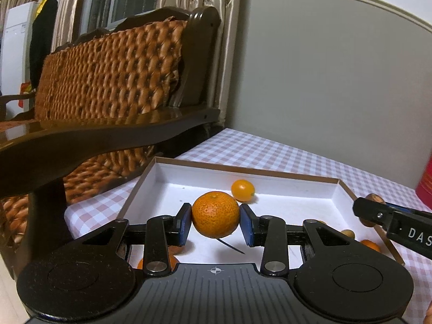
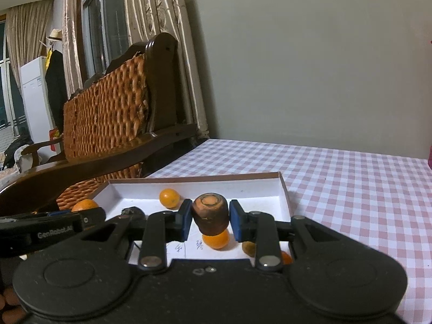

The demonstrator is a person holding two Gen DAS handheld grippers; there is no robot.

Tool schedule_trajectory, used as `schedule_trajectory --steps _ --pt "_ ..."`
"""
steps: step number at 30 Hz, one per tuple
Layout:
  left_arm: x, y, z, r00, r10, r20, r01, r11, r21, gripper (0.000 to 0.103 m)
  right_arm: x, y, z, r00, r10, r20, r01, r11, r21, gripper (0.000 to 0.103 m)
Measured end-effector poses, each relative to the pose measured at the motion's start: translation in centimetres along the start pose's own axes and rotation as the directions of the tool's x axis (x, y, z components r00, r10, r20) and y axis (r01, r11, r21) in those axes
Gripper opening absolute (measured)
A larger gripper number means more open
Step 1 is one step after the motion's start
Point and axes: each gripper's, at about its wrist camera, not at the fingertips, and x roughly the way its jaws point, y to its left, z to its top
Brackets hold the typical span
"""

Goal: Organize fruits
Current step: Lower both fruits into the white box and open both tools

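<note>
My left gripper [image 1: 216, 221] is shut on a round mandarin [image 1: 213, 210], held just above the white floor of a shallow brown-rimmed tray [image 1: 243, 169]. A small kumquat [image 1: 243, 189] lies behind it near the tray's far wall. My right gripper [image 2: 210, 220] is shut on a stubby brown-orange carrot end [image 2: 209, 208], held over the same tray [image 2: 189, 179]. One kumquat [image 2: 216, 239] lies right under it, and another [image 2: 169, 197] sits further back. Each gripper shows at the edge of the other's view: the right gripper [image 1: 363, 210] and the left gripper [image 2: 94, 216].
A dark wooden sofa with woven orange cushions [image 1: 108, 75] stands left of the table and hangs over its corner. The pink checked tablecloth [image 2: 351, 189] stretches right and back to the wall. A red container [image 1: 425, 186] stands at the right. More small fruits [image 1: 371, 244] lie in the tray's near part.
</note>
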Motion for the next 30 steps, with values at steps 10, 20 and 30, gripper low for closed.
schedule_trajectory --steps 10,20,30 --pt "1.2 0.5 0.2 1.000 0.020 -0.015 -0.020 1.000 -0.007 0.039 1.1 -0.9 0.5 1.000 -0.020 0.000 0.020 1.000 0.009 0.021" --pt "2.8 0.9 0.3 0.998 0.052 -0.035 -0.052 0.999 -0.005 0.039 3.0 -1.6 0.7 0.999 -0.033 -0.020 0.034 0.999 0.022 0.021" --pt "4.5 1.9 0.5 0.995 0.087 -0.054 -0.087 0.996 -0.007 0.039 5.2 -2.2 1.2 0.997 -0.065 -0.040 0.066 0.997 0.032 0.021"
